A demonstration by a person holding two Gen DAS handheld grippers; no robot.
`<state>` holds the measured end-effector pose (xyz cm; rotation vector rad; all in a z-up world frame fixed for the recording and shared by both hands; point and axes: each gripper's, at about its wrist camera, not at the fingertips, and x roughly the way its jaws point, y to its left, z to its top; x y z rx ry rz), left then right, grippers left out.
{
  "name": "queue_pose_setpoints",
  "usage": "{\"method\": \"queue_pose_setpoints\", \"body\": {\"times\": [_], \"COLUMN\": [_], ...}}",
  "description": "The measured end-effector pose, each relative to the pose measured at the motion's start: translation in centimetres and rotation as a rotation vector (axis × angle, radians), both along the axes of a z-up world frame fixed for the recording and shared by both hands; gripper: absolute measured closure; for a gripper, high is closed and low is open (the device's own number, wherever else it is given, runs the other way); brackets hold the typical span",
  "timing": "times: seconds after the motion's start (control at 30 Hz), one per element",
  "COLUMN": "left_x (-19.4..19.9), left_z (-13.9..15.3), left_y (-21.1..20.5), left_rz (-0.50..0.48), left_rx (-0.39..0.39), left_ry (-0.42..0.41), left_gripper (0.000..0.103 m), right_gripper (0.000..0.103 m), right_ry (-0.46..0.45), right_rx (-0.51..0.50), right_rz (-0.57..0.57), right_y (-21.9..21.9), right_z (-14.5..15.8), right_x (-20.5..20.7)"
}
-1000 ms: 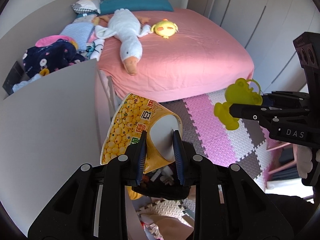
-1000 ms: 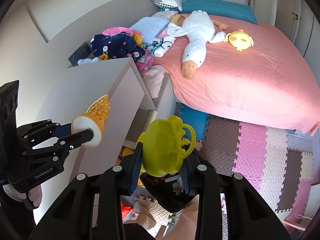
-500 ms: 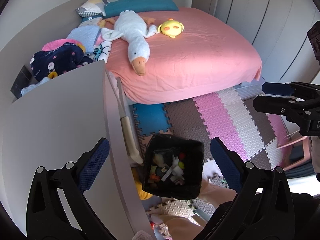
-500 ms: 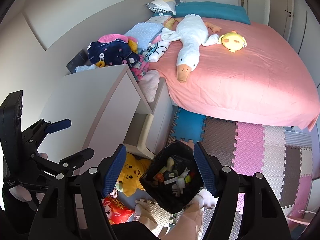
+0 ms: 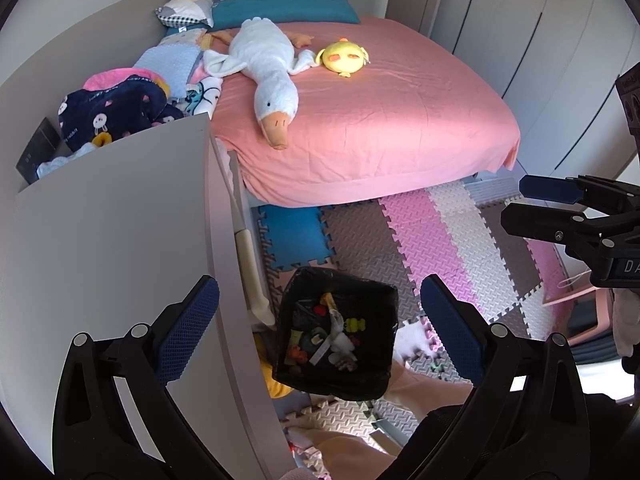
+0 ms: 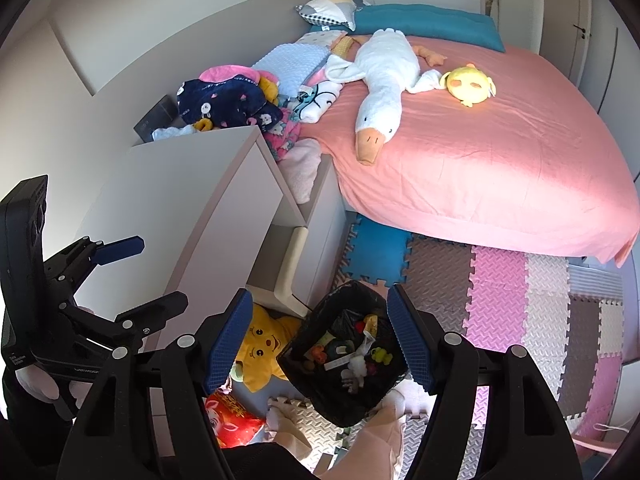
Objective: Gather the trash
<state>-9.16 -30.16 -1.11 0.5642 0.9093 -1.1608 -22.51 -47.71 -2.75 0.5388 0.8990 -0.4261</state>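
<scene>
A black-lined trash bin (image 5: 376,376) stands on the foam floor mats, directly below both grippers; it also shows in the right wrist view (image 6: 320,384). It holds several small pieces of trash, among them a yellow-green frog-shaped piece (image 6: 381,355) and white crumpled bits (image 5: 340,340). My left gripper (image 5: 320,324) is wide open and empty above the bin; it also shows at the left of the right wrist view (image 6: 138,276). My right gripper (image 6: 320,336) is wide open and empty above the bin; it also shows at the right of the left wrist view (image 5: 528,204).
A grey cabinet (image 5: 112,232) stands left of the bin. A pink bed (image 5: 360,120) with a white goose plush (image 5: 268,68) and a yellow plush (image 5: 344,56) lies behind. A yellow plush (image 6: 260,348) and a red packet (image 6: 232,420) lie on the floor.
A second ago the left gripper held a yellow snack cup and the right a yellow-green frog piece. Both have opened and let go; the frog piece now lies in the bin.
</scene>
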Motion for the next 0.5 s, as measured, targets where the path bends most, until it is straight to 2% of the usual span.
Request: {"method": "queue_pose_setpoints", "body": {"times": [0.5], "left_x": [-0.06], "left_z": [0.19], "left_y": [0.15], "left_rz": [0.005], "left_rx": [-0.007], "left_ry": [-0.006], "left_gripper": [0.006], "right_gripper": [0.033], "right_ry": [0.001], "right_rx": [-0.016], "right_rz": [0.013], "right_y": [0.19], "right_z": [0.07], "right_x": [-0.16]}}
